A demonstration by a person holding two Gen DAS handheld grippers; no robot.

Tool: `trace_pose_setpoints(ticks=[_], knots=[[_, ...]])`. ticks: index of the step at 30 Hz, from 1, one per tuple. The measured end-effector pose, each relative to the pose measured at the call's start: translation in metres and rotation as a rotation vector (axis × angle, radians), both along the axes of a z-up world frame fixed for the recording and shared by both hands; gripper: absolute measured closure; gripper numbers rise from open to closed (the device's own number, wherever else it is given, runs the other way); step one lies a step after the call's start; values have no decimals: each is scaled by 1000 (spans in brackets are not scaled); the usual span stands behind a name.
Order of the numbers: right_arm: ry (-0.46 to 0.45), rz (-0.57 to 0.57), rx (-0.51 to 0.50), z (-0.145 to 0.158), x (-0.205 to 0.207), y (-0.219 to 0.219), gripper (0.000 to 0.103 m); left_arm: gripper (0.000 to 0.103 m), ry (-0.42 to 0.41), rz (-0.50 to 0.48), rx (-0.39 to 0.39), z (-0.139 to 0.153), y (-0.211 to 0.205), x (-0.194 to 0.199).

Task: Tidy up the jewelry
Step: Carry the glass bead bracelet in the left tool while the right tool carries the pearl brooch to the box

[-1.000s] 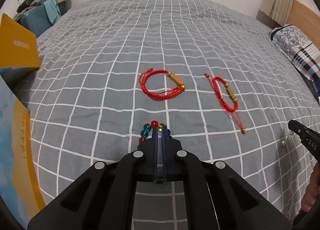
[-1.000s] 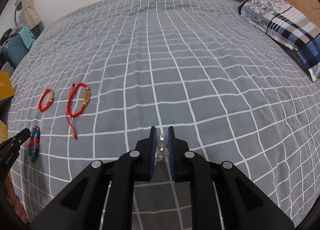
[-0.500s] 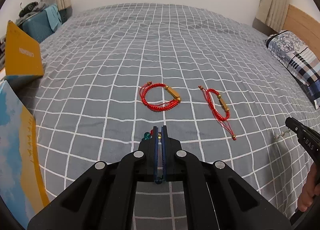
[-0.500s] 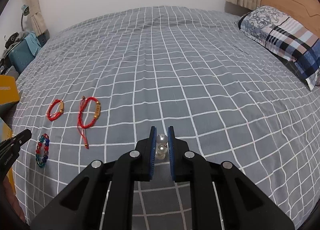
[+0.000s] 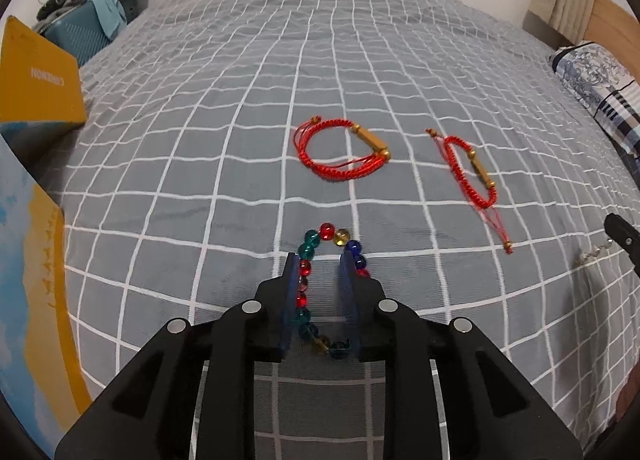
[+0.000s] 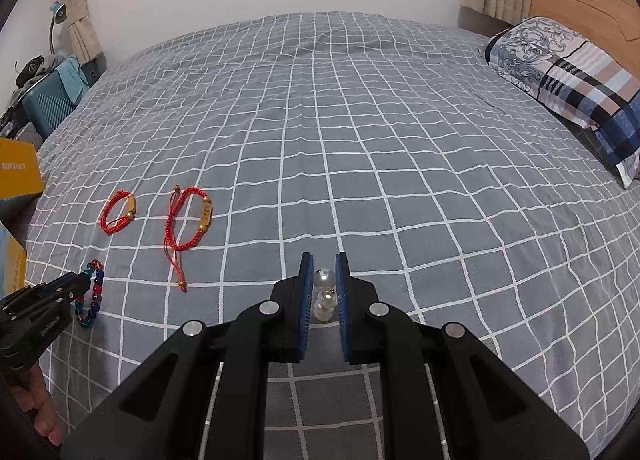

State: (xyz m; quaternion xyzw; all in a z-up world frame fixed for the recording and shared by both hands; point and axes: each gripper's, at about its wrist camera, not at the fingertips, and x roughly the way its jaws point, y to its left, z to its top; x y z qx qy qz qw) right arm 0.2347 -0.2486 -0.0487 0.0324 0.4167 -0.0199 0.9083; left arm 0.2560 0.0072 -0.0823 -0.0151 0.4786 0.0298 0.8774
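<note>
A bed [image 6: 360, 148] under a grey cover with a white grid fills both views and serves as the landmark. At its head end lies a patterned pillow [image 6: 568, 72] against a wooden headboard [image 6: 580, 8]. Off its foot-side edge stand a yellow box [image 5: 36, 80] and a teal case [image 6: 48, 108] with cloth heaped on it.

The left gripper [image 5: 320, 264] hangs low over the near part of the bed, its jaws parted wide and gripping nothing; the multicoloured bead bracelet [image 5: 320, 288] lies flat on the cover between and around the blue pads, some beads hidden behind the right one. The right gripper [image 6: 323, 264] hovers over the bed's near middle, jaws drawn in to a narrow gap around a clear pearl-like bead string [image 6: 325, 294]; they look pressed on it, though contact on both sides is not sharp.

Farther up the bed from the bead bracelet lie two red cord bracelets side by side, apart from one another: a rounder one [image 5: 340, 154] with a gold tube charm, and a second [image 5: 472, 170] with trailing cord ends.
</note>
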Motion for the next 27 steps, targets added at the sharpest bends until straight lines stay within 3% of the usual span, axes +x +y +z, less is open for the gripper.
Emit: trace_pose_setpoints(ticks=[5, 7, 8, 11, 27], knots=[[3, 6, -2, -1, -1, 2, 92, 81, 45, 11, -23, -13, 6, 7], [5, 6, -1, -1, 0, 2, 92, 84, 51, 9, -28, -13, 6, 8], [4, 5, -1, -1, 0, 2, 92, 93, 53, 15, -36, -13, 8, 7], [4, 6, -2, -1, 0, 2, 92, 94, 50, 29, -59, -9, 12, 6], [-24, 3, -12, 5, -4, 5, 92, 94, -108, 2, -72, 32, -1, -13]])
